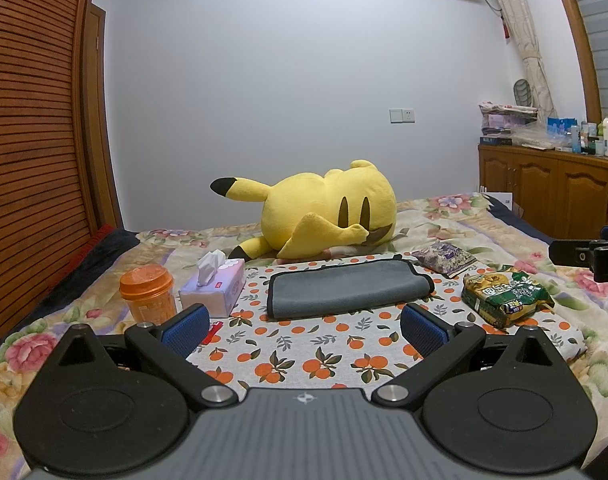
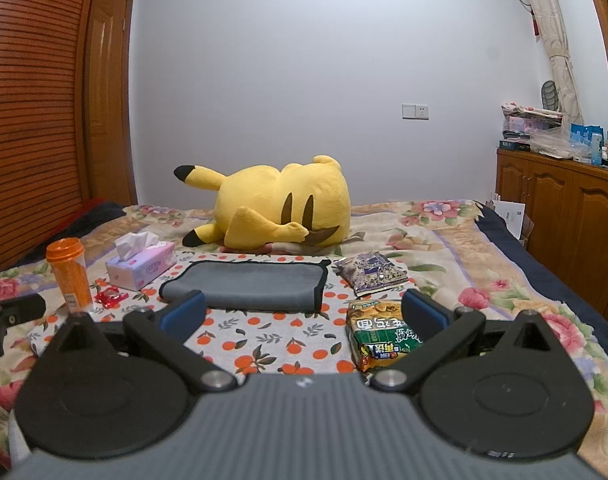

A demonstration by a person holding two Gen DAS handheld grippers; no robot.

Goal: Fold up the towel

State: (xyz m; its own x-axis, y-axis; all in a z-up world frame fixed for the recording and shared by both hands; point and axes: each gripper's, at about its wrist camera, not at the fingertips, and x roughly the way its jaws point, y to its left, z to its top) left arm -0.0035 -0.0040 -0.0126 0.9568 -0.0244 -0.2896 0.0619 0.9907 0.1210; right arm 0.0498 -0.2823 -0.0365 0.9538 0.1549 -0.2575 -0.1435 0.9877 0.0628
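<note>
A grey towel (image 1: 346,288) with black trim lies folded flat on an orange-print cloth (image 1: 304,352) on the bed; it also shows in the right wrist view (image 2: 248,286). My left gripper (image 1: 304,330) is open and empty, held just short of the towel's near edge. My right gripper (image 2: 304,314) is open and empty, also short of the towel, with its right finger over a green snack bag (image 2: 378,334). Neither gripper touches the towel.
A yellow plush toy (image 1: 328,212) lies behind the towel. A tissue box (image 1: 216,288) and an orange jar (image 1: 148,294) stand to the left. A purple packet (image 1: 444,258) and the green snack bag (image 1: 504,294) lie to the right. A small red wrapper (image 2: 110,296) lies near the jar. A wooden cabinet (image 2: 564,216) stands at far right.
</note>
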